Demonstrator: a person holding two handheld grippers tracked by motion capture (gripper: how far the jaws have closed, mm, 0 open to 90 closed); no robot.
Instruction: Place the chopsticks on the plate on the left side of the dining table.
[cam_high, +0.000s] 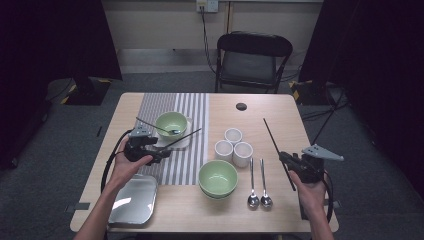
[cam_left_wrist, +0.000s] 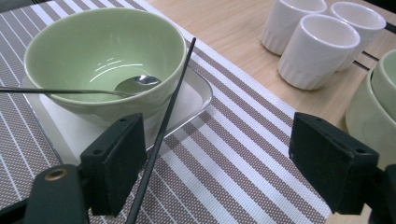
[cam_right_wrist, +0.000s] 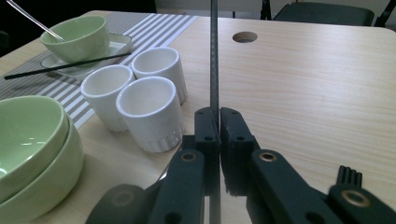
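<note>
Two thin black chopsticks: my right gripper (cam_right_wrist: 218, 122) clamps one (cam_right_wrist: 214, 56) upright above the wooden table (cam_right_wrist: 303, 84); the other (cam_left_wrist: 163, 126) leans on the pale green ceramic bowl (cam_left_wrist: 105, 56), beside a pad of my wide-apart left gripper (cam_left_wrist: 224, 163).

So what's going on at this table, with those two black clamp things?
A person is laying a table using a hand-held gripper in each hand. The right gripper is clamped shut on a black chopstick, held above the wood. The left gripper is open over the striped mat, where a second chopstick leans on the tray under a green bowl with a spoon in it. Three white cups, stacked bowls and two more spoons wait nearby.
</note>
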